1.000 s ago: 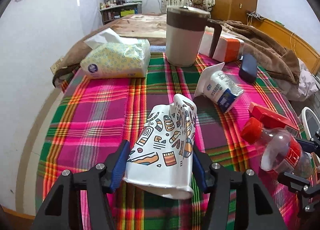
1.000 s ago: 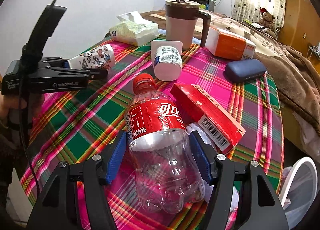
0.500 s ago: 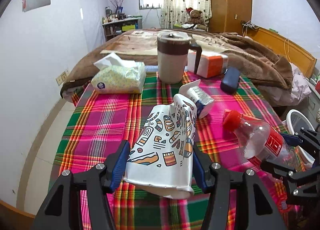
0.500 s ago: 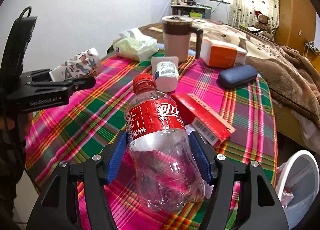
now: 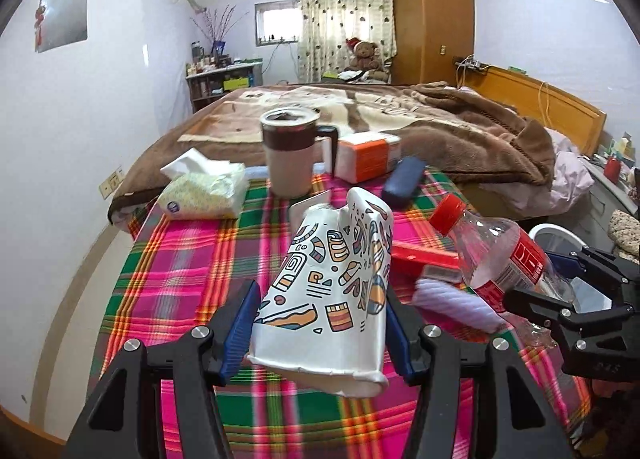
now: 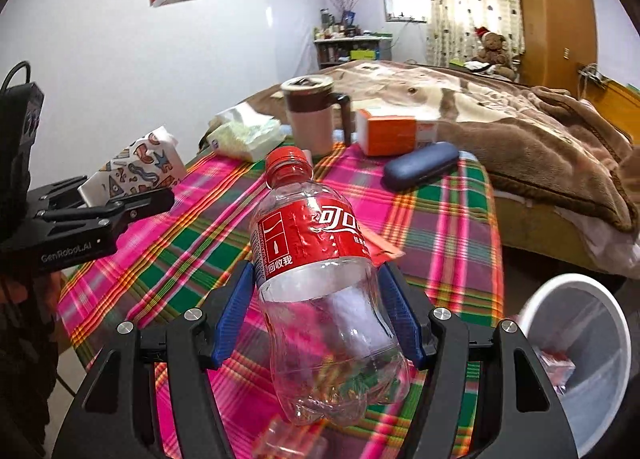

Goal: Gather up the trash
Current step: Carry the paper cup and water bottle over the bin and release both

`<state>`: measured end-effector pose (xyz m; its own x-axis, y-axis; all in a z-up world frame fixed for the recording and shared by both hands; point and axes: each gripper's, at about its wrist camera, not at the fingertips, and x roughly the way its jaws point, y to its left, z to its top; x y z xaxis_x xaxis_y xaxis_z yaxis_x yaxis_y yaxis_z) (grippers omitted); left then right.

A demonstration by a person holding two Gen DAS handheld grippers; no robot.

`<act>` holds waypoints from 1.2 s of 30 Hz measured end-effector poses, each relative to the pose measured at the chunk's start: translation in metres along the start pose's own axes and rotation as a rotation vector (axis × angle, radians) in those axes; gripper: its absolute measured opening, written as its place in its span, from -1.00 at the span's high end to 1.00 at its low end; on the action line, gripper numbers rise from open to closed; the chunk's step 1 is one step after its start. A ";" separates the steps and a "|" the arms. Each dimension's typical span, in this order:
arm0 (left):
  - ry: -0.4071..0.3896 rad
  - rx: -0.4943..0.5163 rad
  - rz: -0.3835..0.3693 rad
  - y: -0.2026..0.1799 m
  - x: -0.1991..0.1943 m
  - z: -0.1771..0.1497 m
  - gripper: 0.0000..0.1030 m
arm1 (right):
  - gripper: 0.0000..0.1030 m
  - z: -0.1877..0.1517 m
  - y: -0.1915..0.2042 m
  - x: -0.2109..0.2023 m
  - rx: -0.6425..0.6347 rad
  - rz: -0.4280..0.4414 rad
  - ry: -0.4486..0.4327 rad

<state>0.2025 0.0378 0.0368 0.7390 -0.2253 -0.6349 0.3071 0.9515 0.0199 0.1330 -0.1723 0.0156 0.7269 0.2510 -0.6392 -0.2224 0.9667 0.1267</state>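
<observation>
My left gripper [image 5: 320, 323] is shut on a crushed white paper cup [image 5: 332, 291] with coloured doodles, held above the plaid tablecloth [image 5: 180, 275]. My right gripper [image 6: 318, 311] is shut on an empty clear cola bottle [image 6: 320, 259] with a red cap and label, also lifted off the table. The bottle [image 5: 500, 255] and right gripper show at the right of the left wrist view. The cup [image 6: 140, 169] and left gripper show at the left of the right wrist view. A white bin [image 6: 580, 339] stands low at the right, off the table's edge.
On the table are a tissue pack [image 5: 204, 189], a brown-and-cream mug [image 5: 290, 151], an orange-white box [image 5: 368, 155], a dark blue case [image 5: 404, 179], a red box [image 5: 424, 259] and a white wrapper [image 5: 452, 303]. A bed with a brown blanket [image 5: 460, 131] lies behind.
Both grippers have risen and pulled back from the table with the cup and the bottle held. The white bin has come further into view at the right.
</observation>
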 end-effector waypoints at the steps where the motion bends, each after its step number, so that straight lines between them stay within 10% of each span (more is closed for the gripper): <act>1: -0.005 0.009 -0.006 -0.006 -0.002 0.001 -0.13 | -0.27 0.000 -0.004 -0.003 0.009 -0.004 -0.007; 36: -0.046 0.204 -0.316 -0.225 -0.004 0.022 -0.13 | -0.27 -0.046 -0.148 -0.088 0.279 -0.321 -0.098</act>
<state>0.1439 -0.1800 0.0517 0.6132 -0.5150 -0.5990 0.6340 0.7732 -0.0157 0.0719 -0.3403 0.0182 0.7917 -0.0736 -0.6065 0.1990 0.9696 0.1420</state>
